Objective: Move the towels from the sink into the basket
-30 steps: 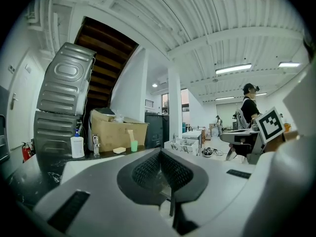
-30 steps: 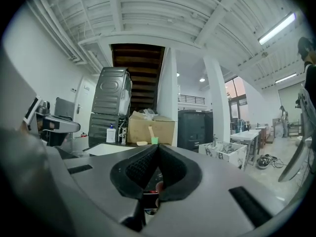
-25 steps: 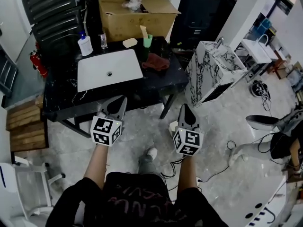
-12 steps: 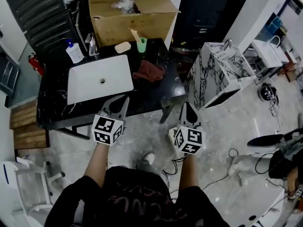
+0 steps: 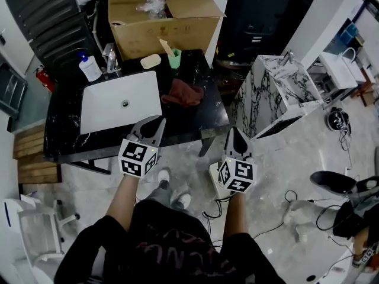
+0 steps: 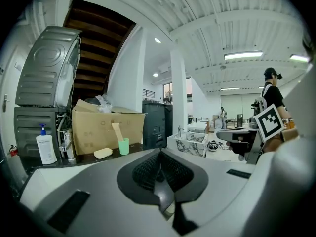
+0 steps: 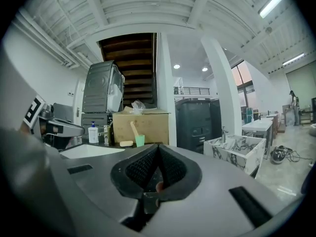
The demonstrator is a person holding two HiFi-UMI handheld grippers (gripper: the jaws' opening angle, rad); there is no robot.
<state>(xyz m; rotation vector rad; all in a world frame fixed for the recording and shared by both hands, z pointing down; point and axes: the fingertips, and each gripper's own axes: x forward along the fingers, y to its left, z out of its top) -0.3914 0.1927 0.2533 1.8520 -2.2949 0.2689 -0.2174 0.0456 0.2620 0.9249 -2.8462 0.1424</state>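
A red-brown towel (image 5: 182, 92) lies crumpled on the black counter (image 5: 195, 118), just right of the white sink (image 5: 121, 102), whose basin shows only its drain. My left gripper (image 5: 157, 120) hovers at the counter's near edge, below the sink's right corner, jaws shut and empty. In the left gripper view, the left gripper (image 6: 159, 154) points over the counter. My right gripper (image 5: 234, 130) is shut and empty, off the counter's front right corner, above the floor. A white container (image 5: 214, 180) on the floor is half hidden under it; I cannot tell if it is the basket.
At the counter's back stand a soap bottle (image 5: 90, 68), a faucet (image 5: 109, 58), a soap bar (image 5: 150, 61) and a green cup (image 5: 174, 58). Behind is a cardboard box (image 5: 160, 16). A marble basin unit (image 5: 278, 93) stands to the right. Cables (image 5: 278, 209) lie on the floor.
The person has stepped toward the counter, and both shut grippers have come up to its front edge. The towel and sink items have not moved.
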